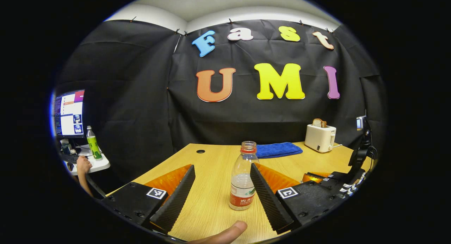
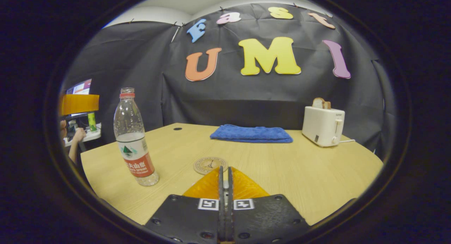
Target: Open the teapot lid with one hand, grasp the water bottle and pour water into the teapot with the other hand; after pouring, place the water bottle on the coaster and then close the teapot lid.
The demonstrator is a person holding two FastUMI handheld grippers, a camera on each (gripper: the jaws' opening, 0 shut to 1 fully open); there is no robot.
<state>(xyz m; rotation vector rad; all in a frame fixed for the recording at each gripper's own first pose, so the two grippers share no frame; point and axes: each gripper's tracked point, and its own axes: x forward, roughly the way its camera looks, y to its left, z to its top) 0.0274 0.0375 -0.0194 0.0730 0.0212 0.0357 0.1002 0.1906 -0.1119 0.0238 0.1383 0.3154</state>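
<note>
left gripper view: water bottle point(image 1: 243, 180) between spread fingers point(image 1: 176, 198) | towel point(image 1: 278, 149), toaster point(image 1: 320, 137) behind

Table layout from my two grippers

Ahead I see the water bottle point(image 2: 135, 140) standing left of the coaster point(image 2: 210, 164); towel point(image 2: 251, 133) behind, toaster point(image 2: 323, 126) far right.

Even, bright overhead light; sharp centre, fisheye-bent edges.

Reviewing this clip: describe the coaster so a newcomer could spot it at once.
Start at the wooden table in the right gripper view. The coaster lies flat near its middle, just ahead of the shut right gripper, with the water bottle to its left. It is the one small, round, patterned disc.
</note>
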